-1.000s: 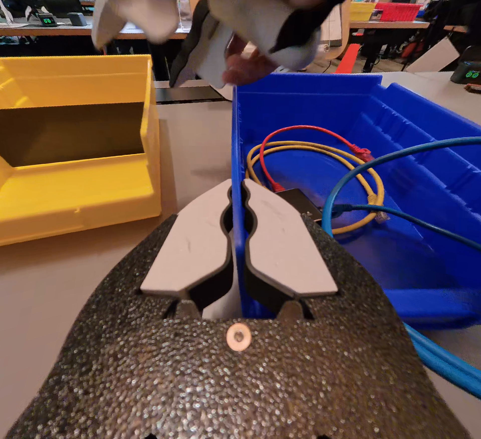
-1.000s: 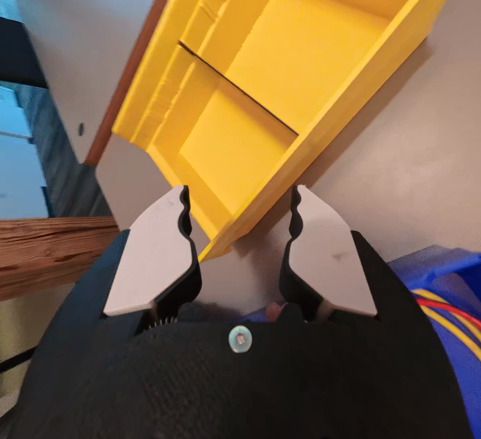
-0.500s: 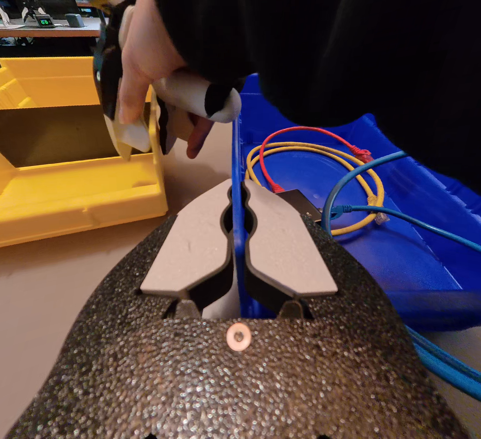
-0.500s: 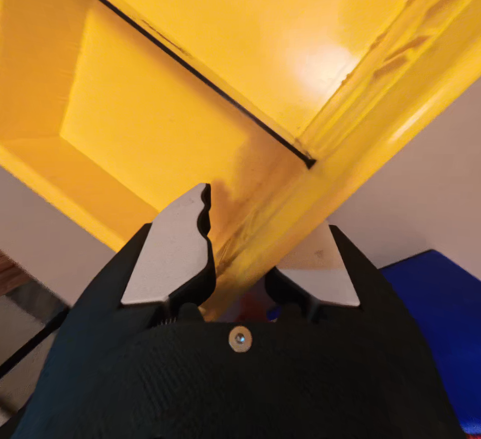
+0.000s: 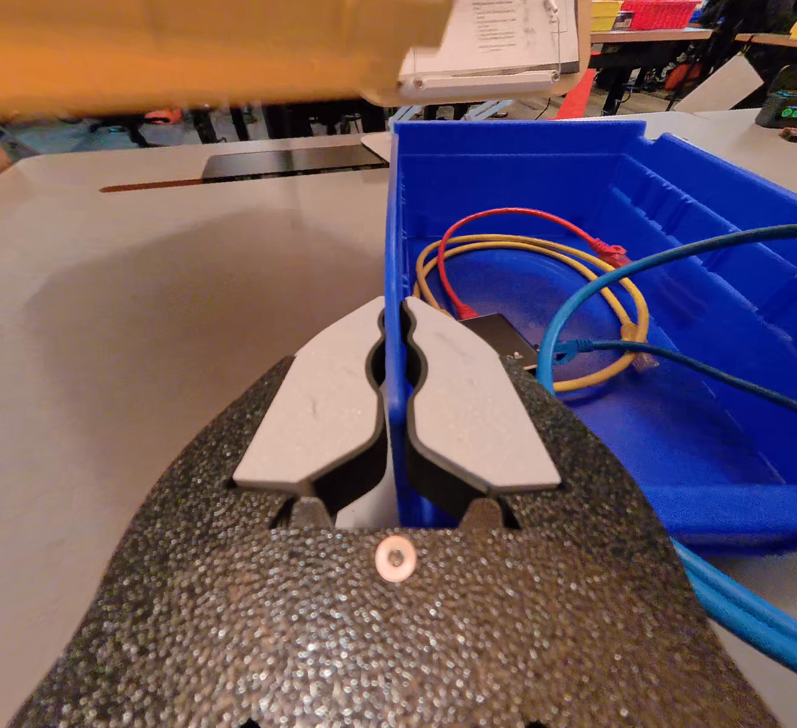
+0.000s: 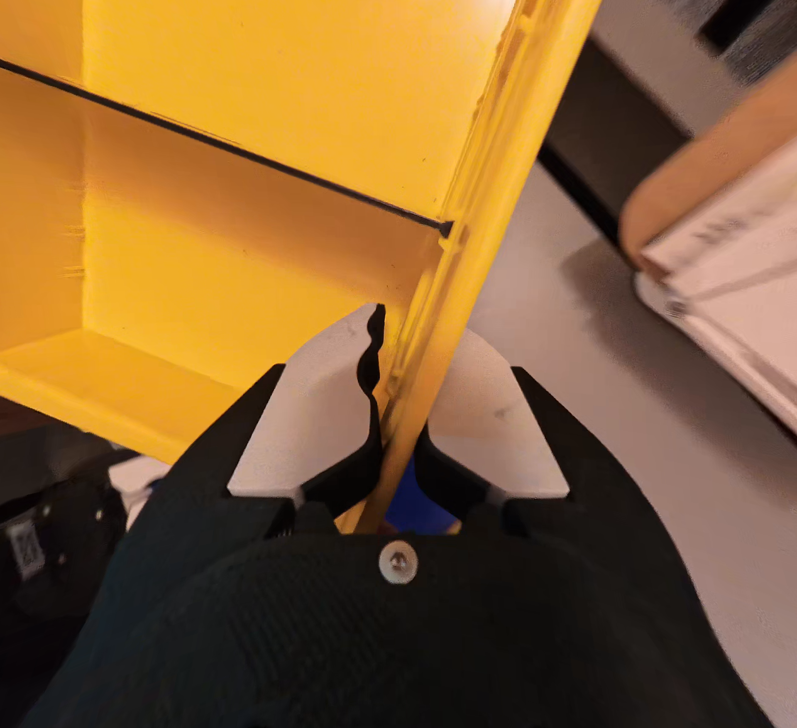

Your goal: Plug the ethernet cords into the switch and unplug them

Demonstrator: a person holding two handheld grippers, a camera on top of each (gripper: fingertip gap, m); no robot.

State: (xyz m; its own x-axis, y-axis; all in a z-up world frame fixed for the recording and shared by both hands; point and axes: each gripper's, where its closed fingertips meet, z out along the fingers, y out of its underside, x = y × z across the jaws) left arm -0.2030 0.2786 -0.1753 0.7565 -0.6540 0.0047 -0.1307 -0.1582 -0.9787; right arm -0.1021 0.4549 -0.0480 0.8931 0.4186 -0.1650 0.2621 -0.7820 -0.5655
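Grey fingers of the left gripper (image 5: 393, 321) close on the left wall of a blue bin (image 5: 539, 142), one finger outside and one inside, at the centre of the left wrist view. Inside the bin, at centre right of the frame, lies the black switch (image 5: 500, 338), partly hidden behind the inner finger. A red cord (image 5: 517, 213) has one end at the switch's near-left corner and loops up to a loose plug at the right. A yellow cord (image 5: 604, 276) coils around the bin floor, its clear plug lying free to the right of the switch. A blue cord (image 5: 560, 319) curves in from the right edge of the frame and runs down out of the bin at lower right, and a blue plug on a thinner, darker cord sits just beside the switch's right end; whether it is seated there cannot be told. The bin stands on a pale table (image 5: 151, 297). A yellow bin (image 6: 258, 82), blurred, fills the upper left of the left wrist view, raised off the table. In the right wrist view the right gripper (image 6: 412, 319) clamps this yellow bin's side wall, one finger inside and the other outside; a thin black divider crosses its interior.
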